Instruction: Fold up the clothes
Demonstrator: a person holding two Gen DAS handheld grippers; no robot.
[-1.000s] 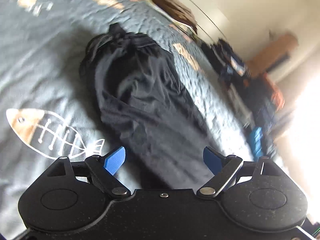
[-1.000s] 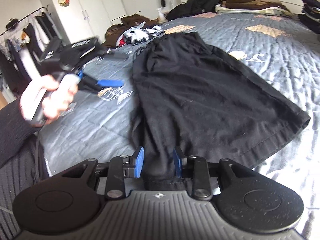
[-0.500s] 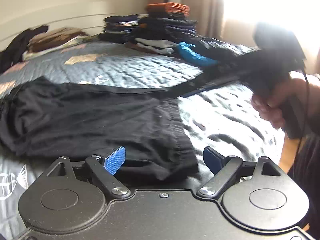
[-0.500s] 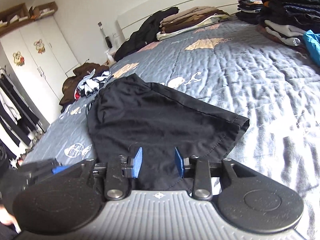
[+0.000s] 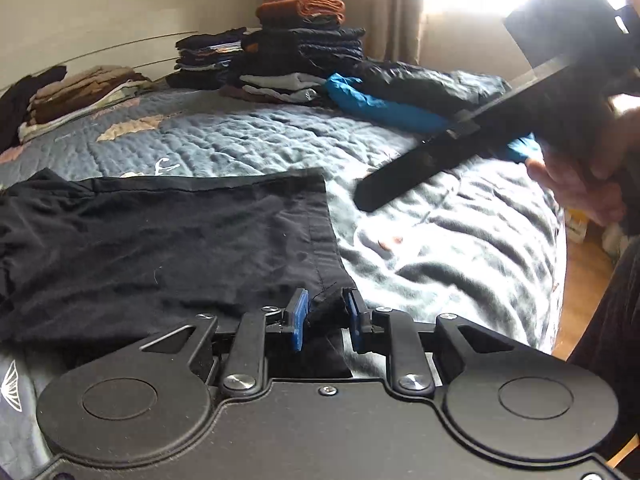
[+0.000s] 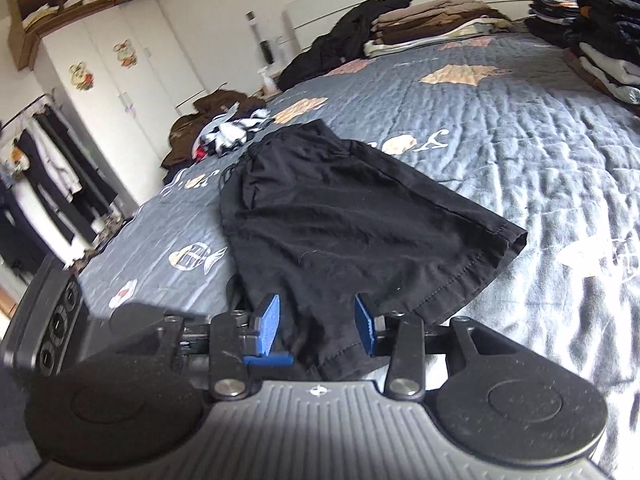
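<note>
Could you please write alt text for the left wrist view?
The left gripper pinches a corner of a black garment spread on a grey-blue quilt. Folded clothes stacks sit behind it.

Black left gripper (image 5: 325, 314), blue fingers (image 5: 298, 318), silver screws, dark sleeve (image 5: 612, 312)

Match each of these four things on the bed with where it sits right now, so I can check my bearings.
Things:
1. black garment
2. orange folded cloth
3. blue cloth
4. striped black-and-white cloth

Places:
A. topmost on the tall folded stack
B. spread out across the quilt
C. crumpled against the brown heap
D. lying loose at that stack's foot

Pairs: 1-B, 2-A, 3-D, 4-C
</note>
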